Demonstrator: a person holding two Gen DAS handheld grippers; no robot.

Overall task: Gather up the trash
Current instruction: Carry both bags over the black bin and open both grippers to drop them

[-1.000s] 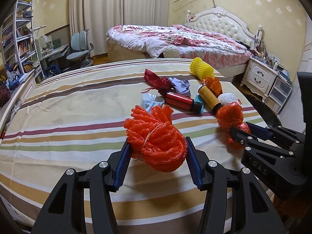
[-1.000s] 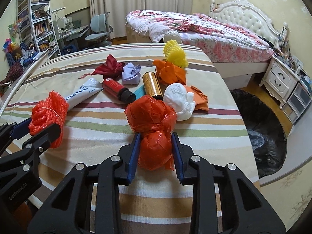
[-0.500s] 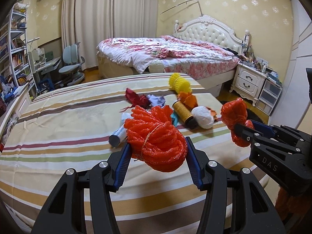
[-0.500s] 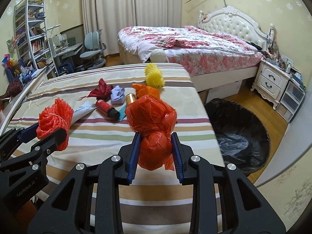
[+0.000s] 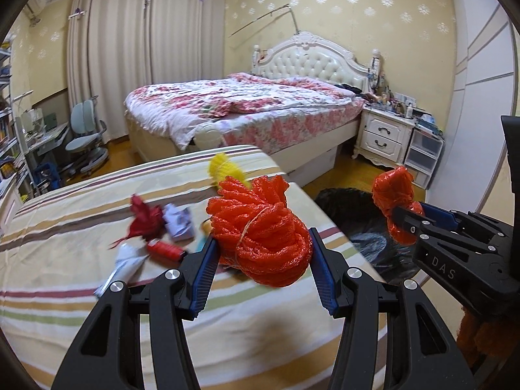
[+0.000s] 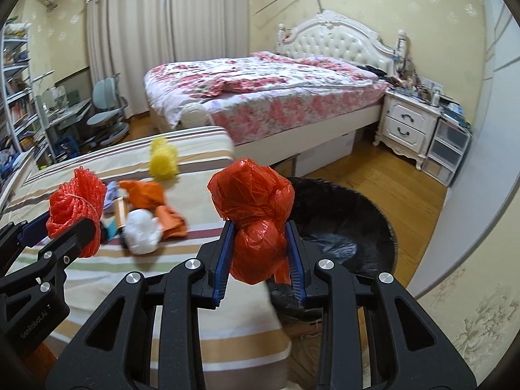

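Observation:
My left gripper [image 5: 261, 253] is shut on a bundle of orange net [image 5: 260, 230], held above the striped table's right part; the bundle also shows in the right wrist view [image 6: 76, 209]. My right gripper [image 6: 258, 250] is shut on a knotted orange plastic bag [image 6: 255, 221], held past the table's right edge, near the black trash bag [image 6: 351, 224] open on the floor. The orange bag shows in the left wrist view [image 5: 393, 201] too. More trash lies on the table: a yellow net [image 6: 162, 161], orange cloth [image 6: 146, 195], a white wad [image 6: 141, 230], red paper [image 5: 143, 219], a red bottle [image 5: 164, 250], a white tube [image 5: 122, 268].
The striped table [image 5: 65, 227] ends at its right edge beside the trash bag [image 5: 357, 224]. A bed [image 6: 260, 91] stands behind, a white nightstand [image 6: 406, 126] and drawers at the right, a chair [image 5: 86, 139] and shelves at the left.
Both grippers have risen and swung right with their loads. The right gripper now hangs off the table's edge by the trash bag, which fills more of both views.

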